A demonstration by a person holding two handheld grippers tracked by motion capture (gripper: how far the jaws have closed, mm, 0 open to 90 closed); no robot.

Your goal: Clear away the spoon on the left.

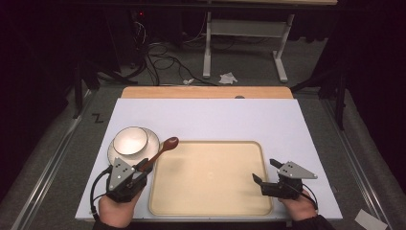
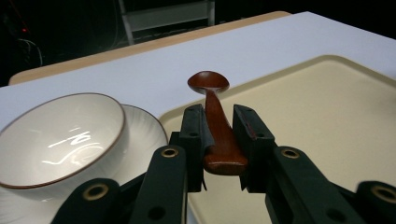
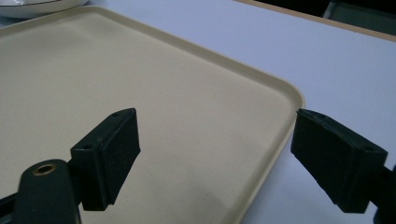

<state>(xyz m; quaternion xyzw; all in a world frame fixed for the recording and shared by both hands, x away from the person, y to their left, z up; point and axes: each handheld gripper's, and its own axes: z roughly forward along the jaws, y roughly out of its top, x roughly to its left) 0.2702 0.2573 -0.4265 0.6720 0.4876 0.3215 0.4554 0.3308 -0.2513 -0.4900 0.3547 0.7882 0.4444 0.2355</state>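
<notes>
A dark brown wooden spoon (image 1: 163, 148) (image 2: 215, 122) is held by its handle in my left gripper (image 1: 145, 166) (image 2: 218, 135), its bowl pointing away over the near left corner of the beige tray (image 1: 210, 201) (image 2: 327, 121). The jaws are shut on the handle from both sides. Left of the spoon, a white bowl (image 1: 130, 140) (image 2: 60, 137) with a brown rim sits on a white plate (image 1: 152, 139) (image 2: 149, 133). My right gripper (image 1: 266, 172) (image 3: 215, 158) is open at the tray's right edge (image 3: 275, 140), one jaw over the tray and one over the table, nothing between them.
The tray lies on a pale sheet (image 1: 210, 117) covering the table, with a wooden strip (image 1: 206, 92) at the far edge. Beyond the table are cables (image 1: 163, 60), a table's metal legs (image 1: 207, 52) and crumpled paper (image 1: 228, 77) on the floor.
</notes>
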